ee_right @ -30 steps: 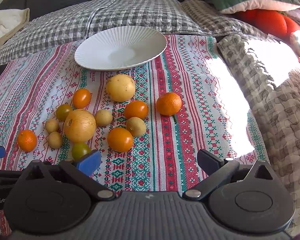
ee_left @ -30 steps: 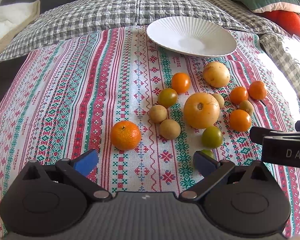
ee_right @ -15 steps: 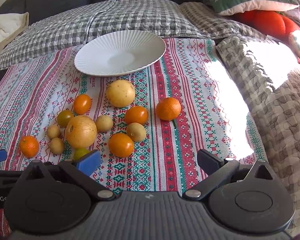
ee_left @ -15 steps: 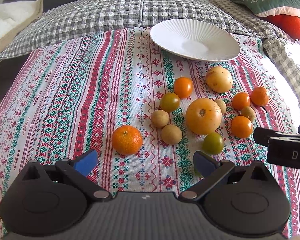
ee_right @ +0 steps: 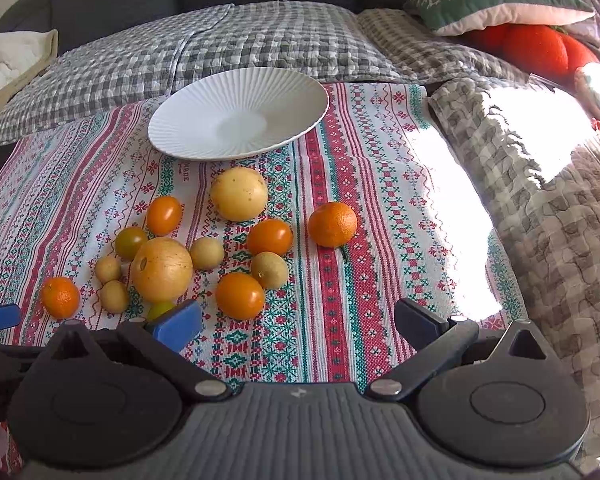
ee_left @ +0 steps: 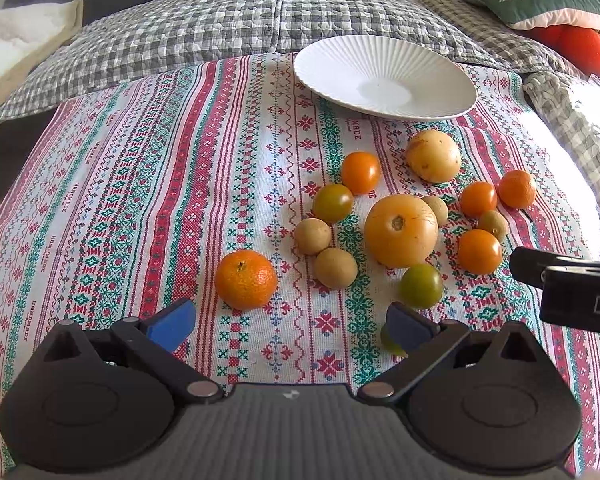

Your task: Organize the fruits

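Observation:
Several fruits lie on a patterned cloth [ee_left: 180, 200]: a mandarin [ee_left: 246, 279], a big yellow-orange fruit [ee_left: 401, 230], a pale yellow fruit [ee_left: 433, 155], orange and green tomatoes and small tan fruits. An empty white ribbed plate [ee_left: 384, 76] sits behind them; it also shows in the right wrist view [ee_right: 238, 114]. My left gripper [ee_left: 290, 326] is open and empty, just short of the mandarin. My right gripper [ee_right: 298, 320] is open and empty, near an orange tomato [ee_right: 240, 295]; a second mandarin [ee_right: 333, 224] lies beyond.
Grey checked quilts [ee_left: 220, 20] border the cloth at the back and right [ee_right: 540, 220]. A green cushion [ee_right: 496, 4] and an orange cushion [ee_right: 536, 50] lie at the back right. A cream blanket [ee_left: 16, 44] is at the back left.
Both grippers have pulled back and tilted a little, so the fruits and plate sit slightly lower in each view. Both stay open and empty. No fruit has moved.

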Tool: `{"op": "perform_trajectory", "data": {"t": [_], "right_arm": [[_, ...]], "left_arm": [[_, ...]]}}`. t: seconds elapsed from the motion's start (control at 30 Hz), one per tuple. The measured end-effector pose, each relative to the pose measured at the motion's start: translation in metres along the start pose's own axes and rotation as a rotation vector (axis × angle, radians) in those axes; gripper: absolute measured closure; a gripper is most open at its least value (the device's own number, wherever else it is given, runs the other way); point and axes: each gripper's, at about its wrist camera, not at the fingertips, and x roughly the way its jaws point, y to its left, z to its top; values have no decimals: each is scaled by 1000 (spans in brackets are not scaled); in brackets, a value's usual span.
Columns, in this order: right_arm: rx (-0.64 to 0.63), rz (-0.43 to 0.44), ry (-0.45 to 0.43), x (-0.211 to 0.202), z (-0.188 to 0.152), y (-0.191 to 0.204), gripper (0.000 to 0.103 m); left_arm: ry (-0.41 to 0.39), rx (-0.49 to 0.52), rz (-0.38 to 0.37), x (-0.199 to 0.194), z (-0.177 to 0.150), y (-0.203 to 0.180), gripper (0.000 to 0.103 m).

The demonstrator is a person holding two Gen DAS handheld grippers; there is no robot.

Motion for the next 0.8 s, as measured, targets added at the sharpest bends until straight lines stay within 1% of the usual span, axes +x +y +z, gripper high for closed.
{"op": "perform_trajectory", "data": {"t": [0.8], "right_arm": [[-7,-4,0,0,-1,2,0]], "left_arm": [[-6,3,-2,-1,-1,0,5]]}}
